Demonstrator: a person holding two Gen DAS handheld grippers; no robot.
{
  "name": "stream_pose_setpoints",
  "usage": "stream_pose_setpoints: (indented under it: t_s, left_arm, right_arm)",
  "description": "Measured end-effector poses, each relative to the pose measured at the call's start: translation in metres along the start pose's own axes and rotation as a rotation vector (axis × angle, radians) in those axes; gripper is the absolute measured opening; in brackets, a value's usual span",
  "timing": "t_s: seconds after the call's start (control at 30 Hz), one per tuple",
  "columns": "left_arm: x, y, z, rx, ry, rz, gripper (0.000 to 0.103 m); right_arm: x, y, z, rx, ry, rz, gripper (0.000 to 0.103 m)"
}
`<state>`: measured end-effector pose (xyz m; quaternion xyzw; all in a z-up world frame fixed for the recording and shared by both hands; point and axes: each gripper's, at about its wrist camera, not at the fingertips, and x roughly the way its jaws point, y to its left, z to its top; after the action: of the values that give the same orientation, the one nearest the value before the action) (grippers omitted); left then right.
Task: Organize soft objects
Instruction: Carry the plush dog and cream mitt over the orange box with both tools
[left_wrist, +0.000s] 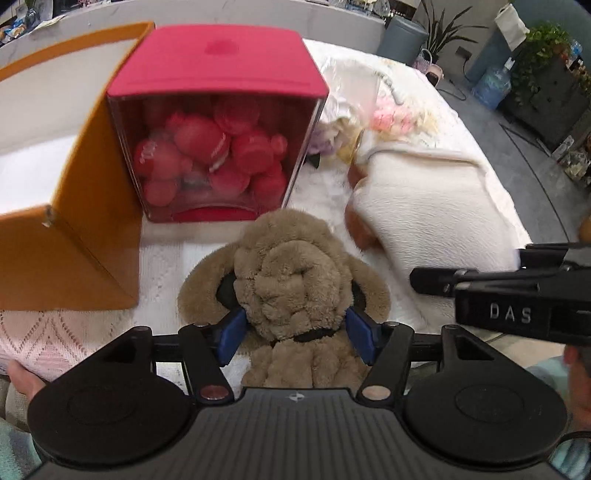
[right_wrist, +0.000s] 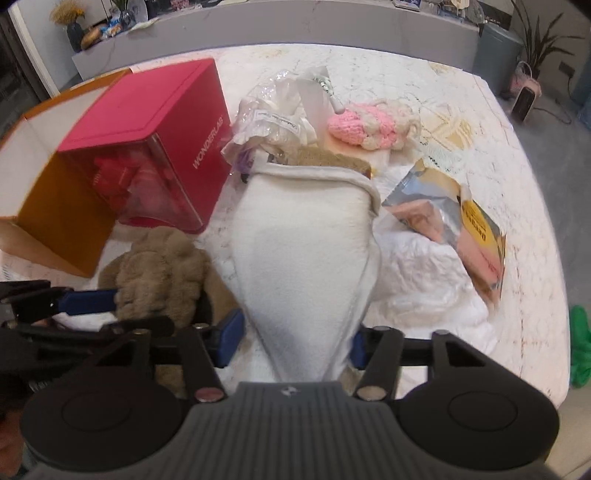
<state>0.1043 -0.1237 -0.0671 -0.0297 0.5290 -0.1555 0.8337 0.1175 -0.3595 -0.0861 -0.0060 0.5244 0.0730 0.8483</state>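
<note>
My left gripper (left_wrist: 295, 332) is shut on a brown plush toy (left_wrist: 291, 284), its blue pads pressed into the toy's neck; the toy also shows in the right wrist view (right_wrist: 159, 273). My right gripper (right_wrist: 295, 339) is shut on the narrow end of a white fleece pouch (right_wrist: 306, 236), which has something brown inside at its open far end. The pouch lies to the right of the plush toy in the left wrist view (left_wrist: 424, 206). The right gripper's body (left_wrist: 517, 302) reaches in from the right there.
A red box with a clear front (left_wrist: 218, 122) full of red soft balls stands behind the toy, beside an open orange cardboard box (left_wrist: 74, 236). A pink and cream knitted piece (right_wrist: 369, 125), crumpled plastic bags (right_wrist: 277, 114), a foil packet (right_wrist: 461, 229) and white wadding (right_wrist: 424, 284) lie on the white cloth.
</note>
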Motion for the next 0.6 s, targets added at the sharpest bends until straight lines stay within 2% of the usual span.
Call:
stream_pose_setpoints:
  t_s: [0.03,0.07,0.17,0.27,0.43,0.6]
  left_arm:
    - [0.0,0.0,-0.001,-0.001,-0.001,-0.003,0.071]
    - [0.0,0.001,-0.002,-0.003,-0.008,-0.011,0.064]
    - [-0.004,0.004,-0.003,-0.008,-0.017,-0.028,0.053]
    - [-0.012,0.008,-0.007,-0.018,-0.03,-0.038,0.047]
    - [-0.047,0.012,-0.011,-0.016,-0.095,-0.066,0.046]
    - [-0.09,0.018,-0.011,-0.006,-0.167,-0.051,0.046]
  right_arm:
    - [0.003,0.0,0.0,-0.001,0.006,0.008,0.026]
    - [0.005,-0.001,0.001,0.005,0.015,0.025,0.015]
    - [0.002,0.001,-0.002,0.003,0.01,0.052,0.004]
    - [-0.008,0.006,-0.004,-0.024,-0.015,0.043,0.002]
    - [-0.039,0.015,-0.006,-0.056,-0.065,0.05,0.002]
    - [-0.067,0.032,-0.001,-0.074,-0.1,0.108,0.002]
